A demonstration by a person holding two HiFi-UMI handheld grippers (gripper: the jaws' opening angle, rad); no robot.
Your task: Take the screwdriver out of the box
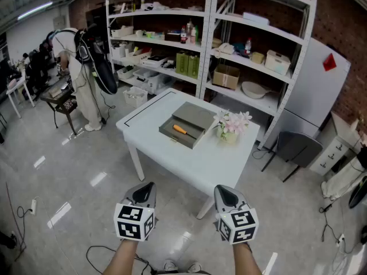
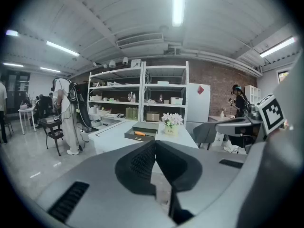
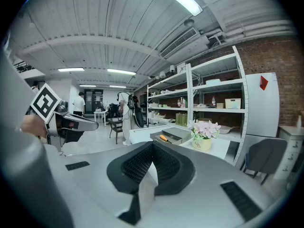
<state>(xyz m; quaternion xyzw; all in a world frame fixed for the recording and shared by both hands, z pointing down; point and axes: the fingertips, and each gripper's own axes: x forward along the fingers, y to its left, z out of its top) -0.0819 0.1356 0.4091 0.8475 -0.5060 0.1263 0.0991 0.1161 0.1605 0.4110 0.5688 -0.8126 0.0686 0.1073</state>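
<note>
**Left gripper (image 1: 144, 189) and right gripper (image 1: 225, 192), both clamped on nothing**

Both sit side by side low in front of the person, forearms stretched forward, noses tipped slightly down at the white table (image 1: 218, 165) and well apart from it. Each one's jaws are pressed together with nothing between them. The orange-handled screwdriver (image 1: 180, 129) lies inside the open grey box (image 1: 198, 140) on the table, just beside a pot of pink flowers (image 1: 230, 124).

Orange-handled screwdriver (image 1: 180, 129) in a grey box (image 1: 194, 117); white table (image 1: 212, 165); pale pink flowers (image 1: 232, 122); red-brick wall (image 1: 351, 26).
</note>
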